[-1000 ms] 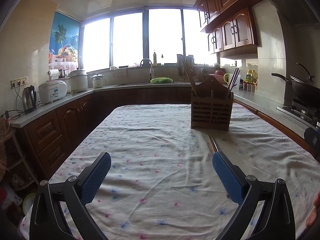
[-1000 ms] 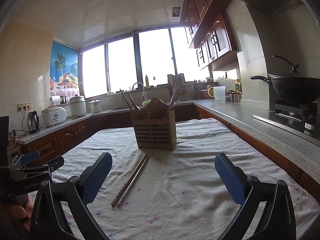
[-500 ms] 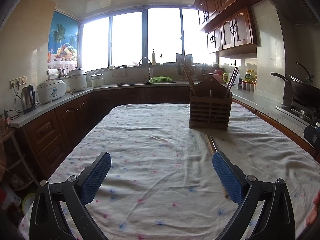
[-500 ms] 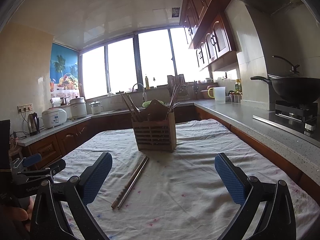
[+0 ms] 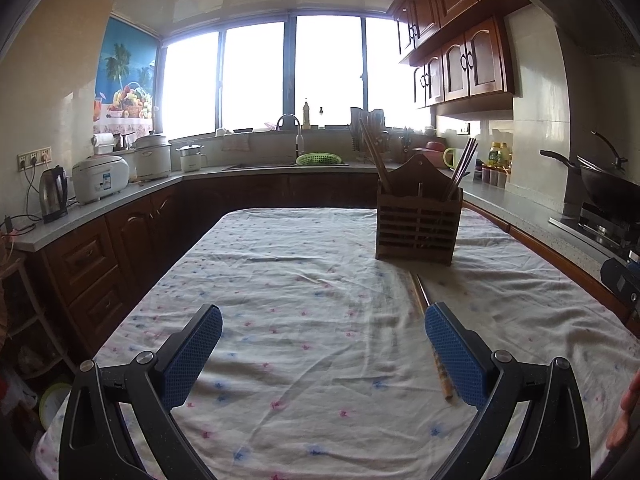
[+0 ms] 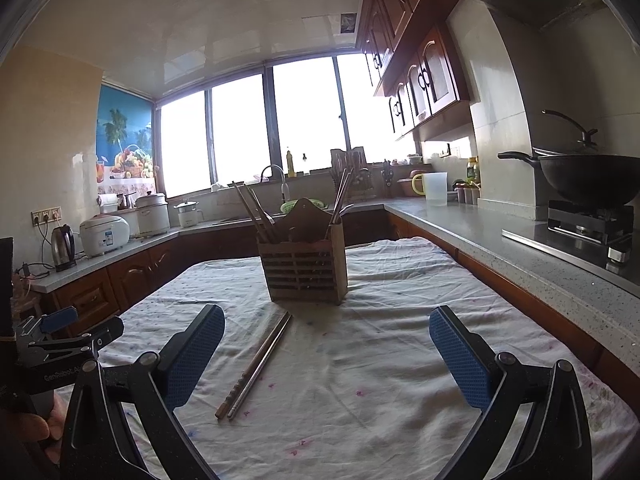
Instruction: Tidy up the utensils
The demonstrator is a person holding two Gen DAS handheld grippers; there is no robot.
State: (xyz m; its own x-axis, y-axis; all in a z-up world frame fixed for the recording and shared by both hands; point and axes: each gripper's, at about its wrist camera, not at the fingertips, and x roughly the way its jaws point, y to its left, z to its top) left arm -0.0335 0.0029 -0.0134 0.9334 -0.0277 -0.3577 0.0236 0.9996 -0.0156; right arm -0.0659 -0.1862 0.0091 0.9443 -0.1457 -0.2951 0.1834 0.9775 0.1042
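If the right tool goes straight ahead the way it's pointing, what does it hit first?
Probably the wooden utensil holder standing on the tablecloth. The right tool is open and aimed just right of its centre. The loose chopsticks lie lower left; depth is unclear.

Home kitchen, wok (image 6: 588, 180), rice cooker (image 5: 101, 178), cabinets (image 5: 460, 60)

Slatted wooden holder (image 6: 303, 270), matt brown. Loose chopsticks (image 6: 256, 366): one wood, one shiny metal. Tablecloth (image 5: 320, 320) wrinkled matt cotton, floral print. Finger pads (image 5: 192, 356) blue dimpled rubber. Right of frame: speckled stone counter (image 6: 500, 256), glossy.
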